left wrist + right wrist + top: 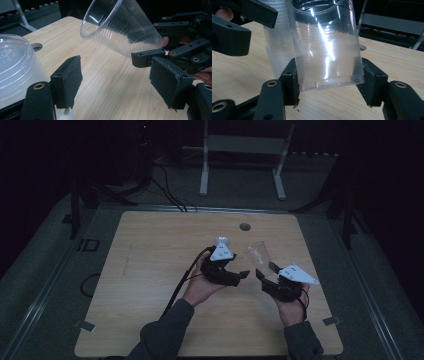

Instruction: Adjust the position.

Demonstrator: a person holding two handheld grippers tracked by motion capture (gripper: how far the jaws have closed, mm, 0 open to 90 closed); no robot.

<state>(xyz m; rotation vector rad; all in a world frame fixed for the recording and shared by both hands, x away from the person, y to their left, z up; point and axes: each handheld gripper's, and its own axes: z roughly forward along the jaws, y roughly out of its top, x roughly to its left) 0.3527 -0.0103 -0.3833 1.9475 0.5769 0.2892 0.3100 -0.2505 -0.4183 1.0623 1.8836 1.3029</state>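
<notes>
A clear plastic cup (257, 253) (120, 27) (325, 47) hangs tilted above the wooden table (150, 270), mouth up and away. My right gripper (266, 269) (329, 86) is shut on its base, one pad (292, 80) on each side; the left gripper view shows those jaws as the right gripper (150, 56) pinching the cup's bottom. A stack of clear cups (221, 241) (15, 67) (277, 47) stands on the table beside my left gripper (234, 266) (117, 80). That gripper is open, nothing between its pads (68, 77), with the stack just outside its left jaw.
A round cable hole (244, 226) (362, 46) sits near the table's far edge. Beyond the table stands a white metal frame (244, 145). Dark cables (165, 190) run over the floor at the back left. The room is dim.
</notes>
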